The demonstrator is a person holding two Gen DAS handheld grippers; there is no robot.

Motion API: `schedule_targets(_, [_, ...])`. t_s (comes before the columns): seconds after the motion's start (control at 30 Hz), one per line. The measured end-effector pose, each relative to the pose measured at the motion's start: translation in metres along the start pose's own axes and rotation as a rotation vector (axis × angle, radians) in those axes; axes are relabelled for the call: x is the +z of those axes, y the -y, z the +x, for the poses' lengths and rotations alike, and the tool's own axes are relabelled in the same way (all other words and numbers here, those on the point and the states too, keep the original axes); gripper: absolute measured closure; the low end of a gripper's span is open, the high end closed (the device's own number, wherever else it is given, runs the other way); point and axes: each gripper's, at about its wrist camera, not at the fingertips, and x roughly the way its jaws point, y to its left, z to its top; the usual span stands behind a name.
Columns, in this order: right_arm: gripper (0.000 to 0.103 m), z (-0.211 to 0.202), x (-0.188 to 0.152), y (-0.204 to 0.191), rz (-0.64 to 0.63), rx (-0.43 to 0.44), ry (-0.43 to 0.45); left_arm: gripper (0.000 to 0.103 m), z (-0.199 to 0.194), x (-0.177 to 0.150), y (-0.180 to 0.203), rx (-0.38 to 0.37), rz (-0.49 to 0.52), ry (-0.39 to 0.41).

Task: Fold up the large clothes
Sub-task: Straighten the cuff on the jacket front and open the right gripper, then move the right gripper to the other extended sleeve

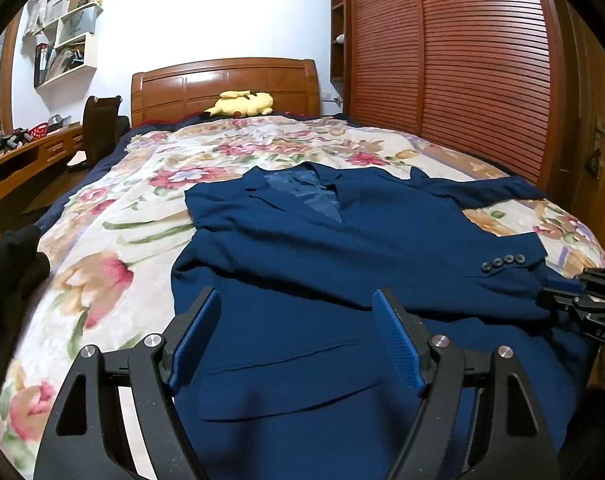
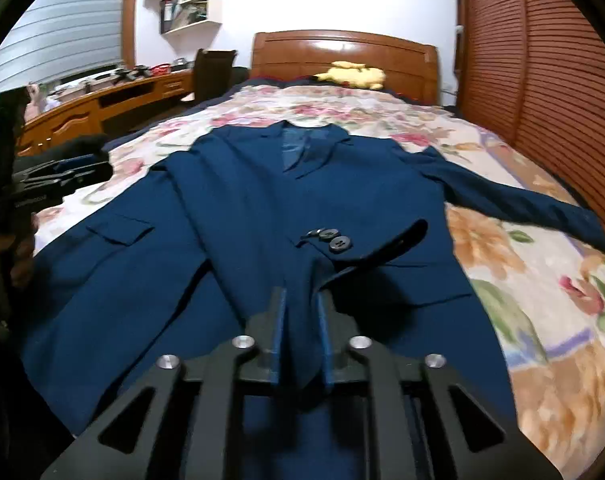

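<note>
A navy blue suit jacket (image 1: 342, 248) (image 2: 262, 200) lies face up on the floral bedspread (image 1: 114, 248), collar toward the headboard. One sleeve is folded across its front, the buttoned cuff (image 2: 334, 242) (image 1: 502, 261) resting on the chest. The other sleeve (image 2: 522, 200) stretches out to the right. My left gripper (image 1: 296, 294) is wide open just above the jacket's lower front, holding nothing. My right gripper (image 2: 302, 320) is low over the folded sleeve; its pads stand slightly apart with a ridge of sleeve cloth lying between them.
A wooden headboard (image 1: 222, 84) with a yellow plush toy (image 1: 242, 104) stands at the far end. Slatted wardrobe doors (image 1: 462, 60) run along the right. A desk (image 2: 102, 100) and a chair (image 1: 100, 128) stand left. Dark cloth (image 1: 10, 268) lies at the bed's left edge.
</note>
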Motion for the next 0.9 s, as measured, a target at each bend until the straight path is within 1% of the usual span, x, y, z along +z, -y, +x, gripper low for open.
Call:
schedule_targets(0.03, [0.073, -0.003, 0.001, 0.001, 0.006, -0.011, 0.005, 0.024, 0.000, 0.000, 0.001, -0.003, 0.000, 0.001])
schedule_targets(0.1, [0.056, -0.008, 0.006, 0.006, 0.023, -0.028, 0.023, 0.024, -0.001, 0.001, 0.002, -0.009, -0.003, 0.003])
schedule_targets(0.17, [0.052, -0.014, 0.012, 0.008, 0.032, -0.040, 0.046, 0.024, -0.002, 0.001, 0.003, -0.018, -0.005, 0.005])
schedule_targets(0.27, [0.052, -0.014, 0.019, 0.009, 0.016, -0.039, 0.049, 0.024, -0.004, 0.001, 0.003, -0.021, -0.005, 0.011])
schedule_targets(0.37, [0.052, -0.002, 0.030, 0.011, -0.017, -0.037, 0.022, 0.024, -0.005, 0.002, 0.003, -0.028, -0.013, 0.014])
schedule_targets(0.43, [0.052, 0.011, 0.037, 0.014, -0.031, -0.046, -0.001, 0.020, -0.007, 0.002, 0.002, -0.025, -0.017, 0.018])
schedule_targets(0.47, [0.052, 0.019, 0.039, 0.016, -0.038, -0.048, -0.016, 0.016, -0.007, 0.002, 0.002, -0.022, -0.019, 0.021])
schedule_targets(0.57, [0.052, 0.041, 0.043, 0.022, -0.046, -0.070, -0.062, 0.000, -0.007, 0.003, 0.001, -0.023, -0.030, 0.024])
schedule_targets(0.67, [0.052, 0.056, 0.048, 0.033, -0.028, -0.084, -0.103, 0.000, -0.007, 0.004, -0.001, -0.039, -0.042, 0.020])
schedule_targets(0.77, [0.052, 0.068, 0.052, 0.041, -0.014, -0.104, -0.145, 0.000, -0.007, 0.004, 0.001, -0.030, -0.032, 0.020])
schedule_targets(0.83, [0.052, 0.071, 0.054, 0.046, 0.008, -0.098, -0.156, 0.000, -0.006, 0.004, 0.002, -0.030, -0.026, 0.018])
schedule_targets(0.9, [0.052, 0.070, 0.056, 0.050, 0.029, -0.091, -0.150, 0.000, -0.004, 0.005, 0.004, -0.030, -0.022, 0.014])
